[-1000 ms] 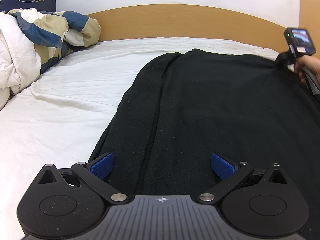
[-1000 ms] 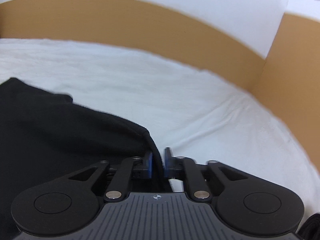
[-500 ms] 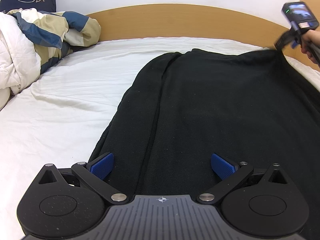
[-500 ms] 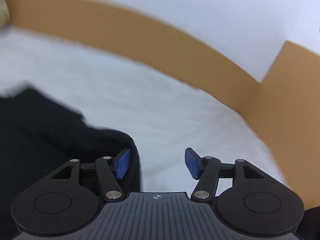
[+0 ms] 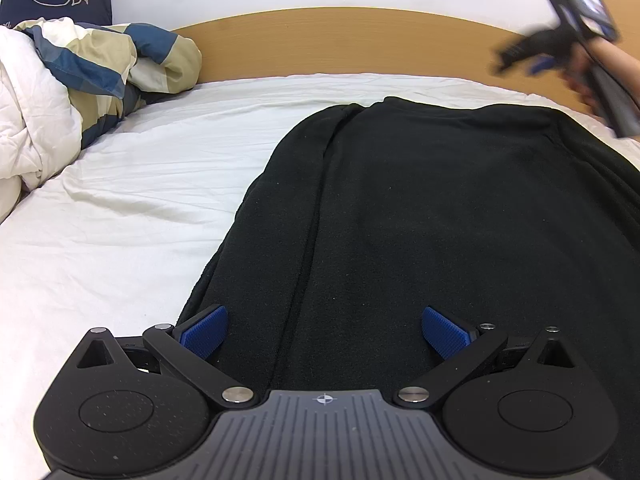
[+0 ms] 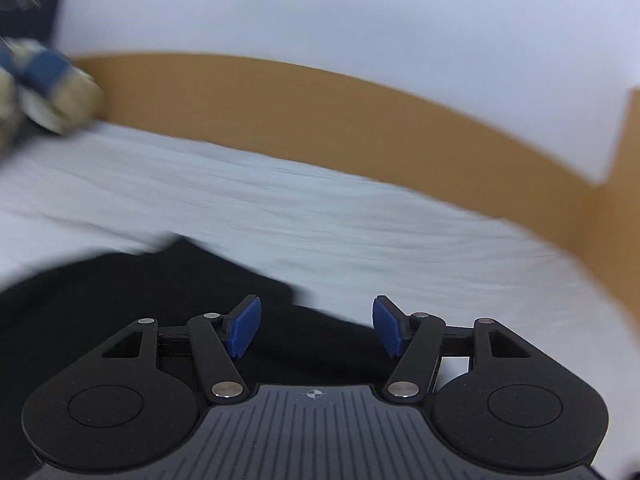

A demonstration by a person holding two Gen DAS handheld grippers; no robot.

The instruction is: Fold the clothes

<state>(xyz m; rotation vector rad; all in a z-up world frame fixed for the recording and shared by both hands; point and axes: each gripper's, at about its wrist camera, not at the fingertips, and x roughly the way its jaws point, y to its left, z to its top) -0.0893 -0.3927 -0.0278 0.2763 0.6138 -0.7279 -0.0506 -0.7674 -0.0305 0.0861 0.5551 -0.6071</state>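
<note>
A black fleece garment lies flat on the white bed sheet, with one side folded over along a lengthwise crease. My left gripper is open, low over the garment's near edge, with nothing between its blue pads. My right gripper is open and empty, raised above the garment's far right corner. It also shows in the left wrist view, blurred, held in a hand above the far right of the bed.
A wooden headboard runs along the far edge of the bed. A bunched duvet with blue and beige patches and a navy pillow lie at the far left. A wooden side panel stands at the right.
My right gripper opened, let go of the garment's far right corner, and rose up and away toward the headboard. The corner now lies flat. My left gripper has not moved.
</note>
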